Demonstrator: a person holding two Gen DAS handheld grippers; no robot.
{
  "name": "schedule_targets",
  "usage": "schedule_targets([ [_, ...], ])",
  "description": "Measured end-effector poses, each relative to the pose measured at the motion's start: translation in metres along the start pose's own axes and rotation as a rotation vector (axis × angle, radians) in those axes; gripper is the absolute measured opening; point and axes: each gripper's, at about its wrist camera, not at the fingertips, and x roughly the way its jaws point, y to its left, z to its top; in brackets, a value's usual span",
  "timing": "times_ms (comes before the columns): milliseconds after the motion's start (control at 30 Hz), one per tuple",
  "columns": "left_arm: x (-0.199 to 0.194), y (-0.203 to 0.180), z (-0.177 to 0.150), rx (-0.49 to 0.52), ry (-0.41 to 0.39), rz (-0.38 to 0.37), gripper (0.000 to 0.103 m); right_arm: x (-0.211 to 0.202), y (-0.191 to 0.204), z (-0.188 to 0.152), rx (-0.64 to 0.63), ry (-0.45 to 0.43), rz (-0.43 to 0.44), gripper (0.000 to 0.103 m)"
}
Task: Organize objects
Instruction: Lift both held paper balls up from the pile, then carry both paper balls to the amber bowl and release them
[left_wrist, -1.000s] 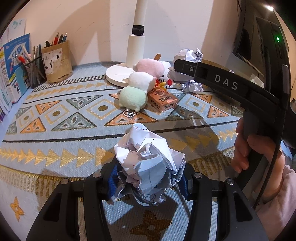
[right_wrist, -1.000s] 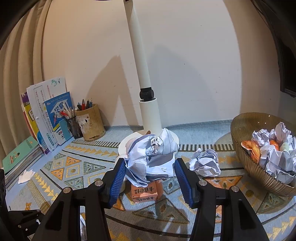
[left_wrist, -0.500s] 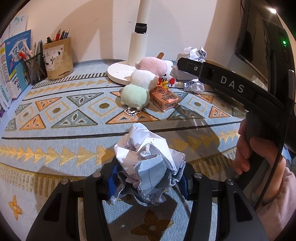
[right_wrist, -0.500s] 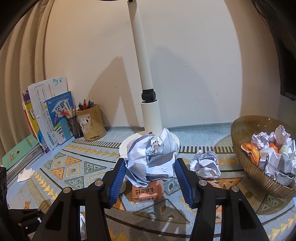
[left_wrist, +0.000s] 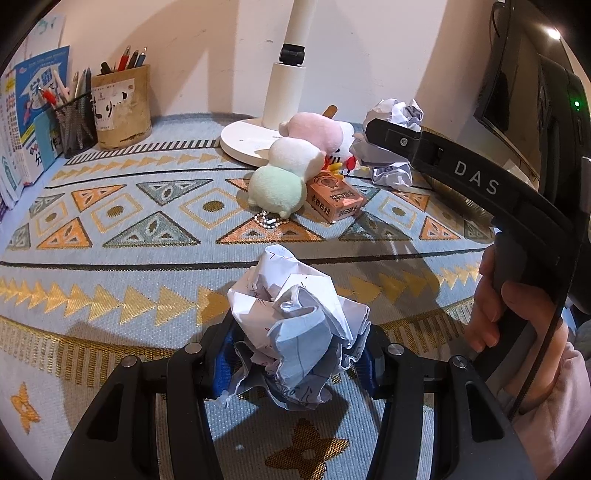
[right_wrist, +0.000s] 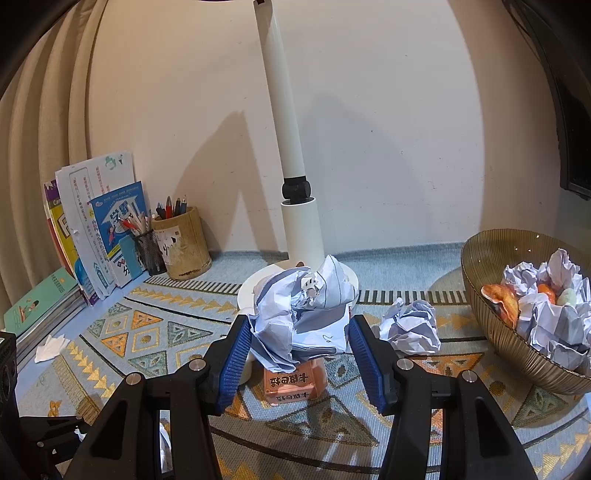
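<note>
two grippers each clamp a paper wad: the left gripper (left_wrist: 295, 363) pinches a crumpled sheet (left_wrist: 295, 332) above the patterned mat (left_wrist: 110, 258); the right gripper (right_wrist: 301, 349) pinches another paper ball (right_wrist: 301, 317) left of the ribbed bowl (right_wrist: 491, 339).

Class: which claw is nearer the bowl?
Right. The right claw, gripping a paper ball, has the bowl close on its right; the left claw sits farther back.
</note>
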Motion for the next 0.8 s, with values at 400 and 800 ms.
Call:
schedule_targets([
  [400,-0.002,0.0,0.0,0.001,-0.009,0.0,0.05,0.0,-0.002,0.001,0.0,-0.013,0.003,0.054],
  [800,-0.002,-0.003,0.029,-0.006,-0.079,-0.049,0.05,-0.01,-0.027,0.013,0.085,-0.033,0.035,0.054],
])
